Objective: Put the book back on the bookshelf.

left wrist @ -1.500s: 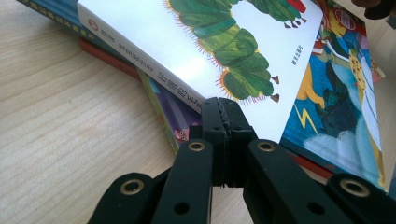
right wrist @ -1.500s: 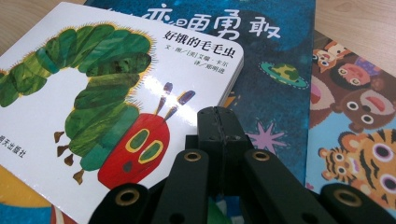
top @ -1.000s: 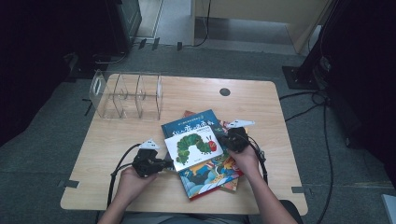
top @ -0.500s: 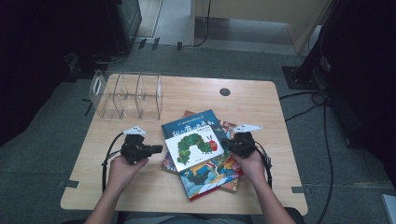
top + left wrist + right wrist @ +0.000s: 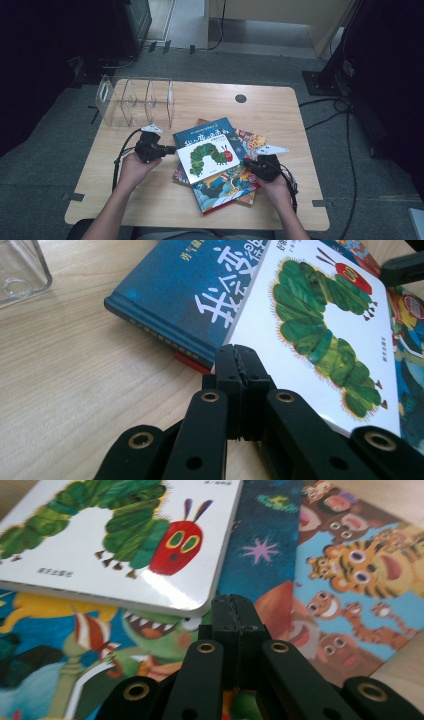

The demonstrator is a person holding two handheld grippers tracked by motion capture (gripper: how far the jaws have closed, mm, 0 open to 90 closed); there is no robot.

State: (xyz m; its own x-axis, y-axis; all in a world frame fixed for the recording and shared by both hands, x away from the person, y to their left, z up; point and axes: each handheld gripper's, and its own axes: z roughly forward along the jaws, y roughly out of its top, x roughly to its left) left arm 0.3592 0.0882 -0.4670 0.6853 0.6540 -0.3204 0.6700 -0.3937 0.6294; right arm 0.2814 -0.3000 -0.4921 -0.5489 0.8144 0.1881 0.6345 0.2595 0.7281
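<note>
- The left gripper (image 5: 239, 360) has its two jaws pressed together with nothing between them; its tip is just beside the left edge of the white caterpillar book (image 5: 320, 330), and I cannot tell if it touches the book
- In the high view the left gripper (image 5: 170, 149) is at the left side of the book pile, held by the left hand (image 5: 134, 167)
- The right gripper (image 5: 231, 611) also has its jaws pressed together and holds nothing; its tip is just under the near corner of the white caterpillar book (image 5: 120, 545), above the colourful animal book (image 5: 345, 575)
- The white caterpillar book (image 5: 209, 157) lies on top of the pile, between both grippers
- Under it is the blue book (image 5: 185, 295), beyond the left gripper
- Farther from the left gripper, a clear divider rack (image 5: 135, 100) stands on the wooden table (image 5: 280, 115)
</note>
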